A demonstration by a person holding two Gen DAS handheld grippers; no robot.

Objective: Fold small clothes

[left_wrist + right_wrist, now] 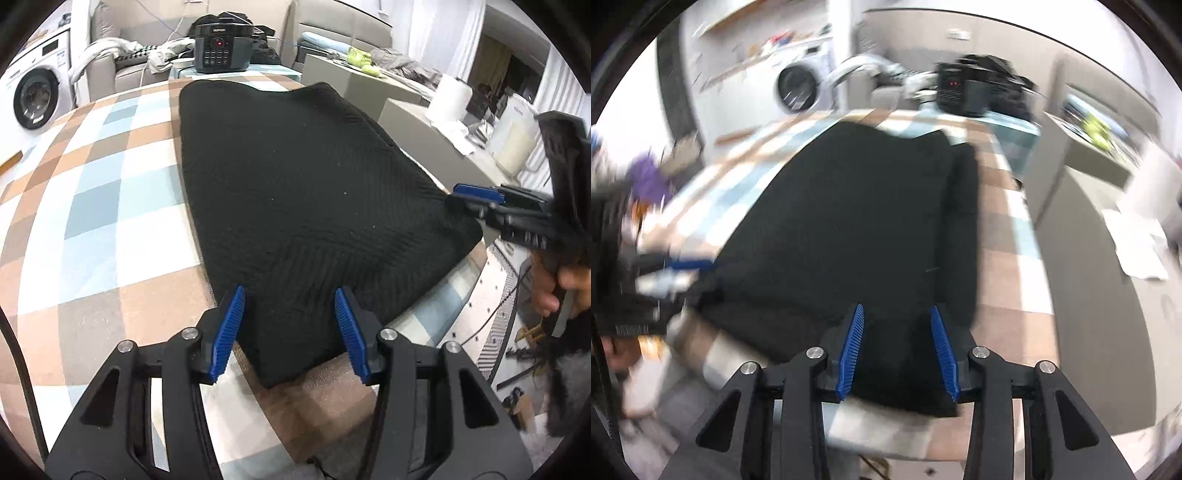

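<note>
ribbed black knit garment (295,206), folded flat on checked tablecloth (110,192)

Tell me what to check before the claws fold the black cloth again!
1. Black cloth lies flat on the checked table cover: ok, no big wrinkles show.
2. Left claw open at the near edge: ok, its blue pads stand apart, the near corner lies between them unpinched.
3. Right claw open: ok, pads apart over the cloth's edge.
4. Right claw's exact spot on the cloth: cannot tell, its view is blurred.
5. Room on the table to fold: ok, the black cooker stands apart at the far end.
6. Cloth fully on the table: cannot tell, its right corner reaches the table's edge.
</note>
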